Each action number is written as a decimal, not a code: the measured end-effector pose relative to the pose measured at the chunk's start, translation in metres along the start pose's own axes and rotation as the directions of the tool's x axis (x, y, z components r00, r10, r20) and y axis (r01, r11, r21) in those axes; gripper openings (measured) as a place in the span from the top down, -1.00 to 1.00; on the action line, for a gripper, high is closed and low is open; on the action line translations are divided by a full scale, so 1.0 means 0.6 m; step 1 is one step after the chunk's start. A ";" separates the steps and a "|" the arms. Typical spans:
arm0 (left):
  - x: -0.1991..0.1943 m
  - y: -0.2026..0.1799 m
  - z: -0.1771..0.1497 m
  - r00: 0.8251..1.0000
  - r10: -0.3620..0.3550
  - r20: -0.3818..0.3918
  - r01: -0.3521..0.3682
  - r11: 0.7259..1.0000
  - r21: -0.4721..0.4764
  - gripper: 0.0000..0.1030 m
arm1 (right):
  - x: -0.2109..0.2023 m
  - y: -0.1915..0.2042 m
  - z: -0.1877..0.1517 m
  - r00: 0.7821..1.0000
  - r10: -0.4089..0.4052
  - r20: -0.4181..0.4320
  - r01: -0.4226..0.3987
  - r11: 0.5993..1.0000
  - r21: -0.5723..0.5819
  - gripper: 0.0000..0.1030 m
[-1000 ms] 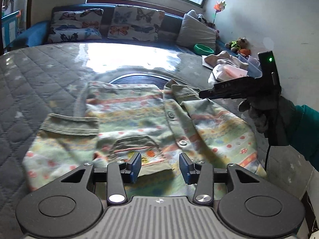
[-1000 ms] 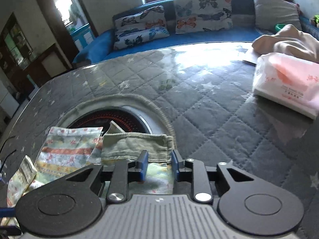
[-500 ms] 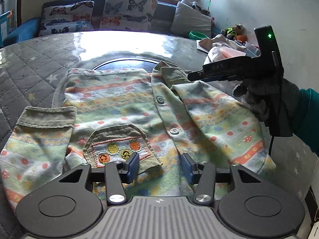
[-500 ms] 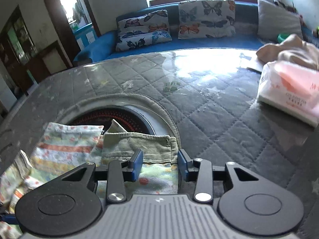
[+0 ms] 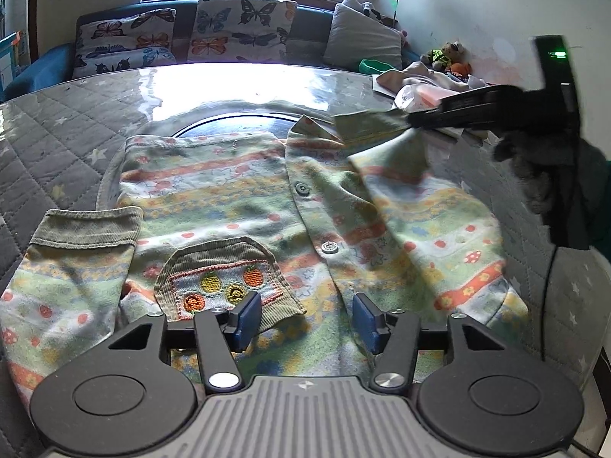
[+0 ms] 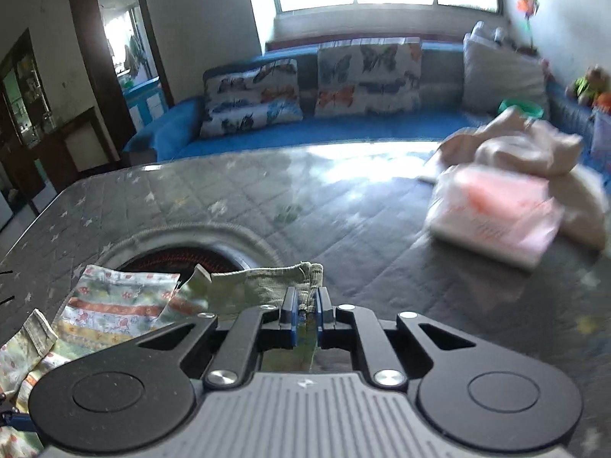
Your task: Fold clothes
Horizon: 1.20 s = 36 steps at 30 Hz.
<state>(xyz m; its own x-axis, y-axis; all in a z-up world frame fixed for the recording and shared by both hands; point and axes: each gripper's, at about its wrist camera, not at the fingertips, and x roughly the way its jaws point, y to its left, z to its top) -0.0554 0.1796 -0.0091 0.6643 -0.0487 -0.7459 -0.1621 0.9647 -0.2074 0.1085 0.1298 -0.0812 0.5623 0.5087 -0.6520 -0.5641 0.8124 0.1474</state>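
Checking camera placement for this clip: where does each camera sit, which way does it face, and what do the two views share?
Left wrist: on the left gripper, looking down across the shirt toward the sofa; its jaws are opening over the hem, and the right gripper and gloved hand show.
Right wrist: on the right gripper, facing the sofa; its jaws are shut on the sleeve cuff.
Shared: shirt, quilted table, butterfly cushions, pink packet.

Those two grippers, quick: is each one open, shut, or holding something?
Left gripper: jaws opening over the shirt, holding nothing.
Right gripper: shut on the shirt's sleeve cuff.
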 end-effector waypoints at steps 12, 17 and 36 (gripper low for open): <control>0.000 -0.003 -0.004 1.000 -0.007 0.010 0.007 1.000 0.019 -0.15 | -0.250 -0.073 -0.040 0.964 -0.180 0.194 0.193 0.980 -0.052 0.86; 0.000 -0.004 -0.006 1.000 -0.013 0.014 0.012 0.999 0.033 -0.19 | -0.316 -0.099 -0.106 0.939 -0.298 0.174 0.309 0.950 -0.044 0.86; 0.001 -0.008 -0.009 1.000 -0.013 0.019 0.012 0.998 0.060 -0.32 | -0.317 -0.181 -0.174 0.962 -0.271 0.043 0.258 0.946 0.197 0.81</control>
<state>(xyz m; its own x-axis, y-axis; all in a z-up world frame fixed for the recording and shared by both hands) -0.0579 0.1734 -0.0121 0.6799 -0.0566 -0.7311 -0.1100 0.9779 -0.1780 -0.0002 -0.0852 -0.0510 0.7198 0.2810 -0.6348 -0.2694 0.9558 0.1176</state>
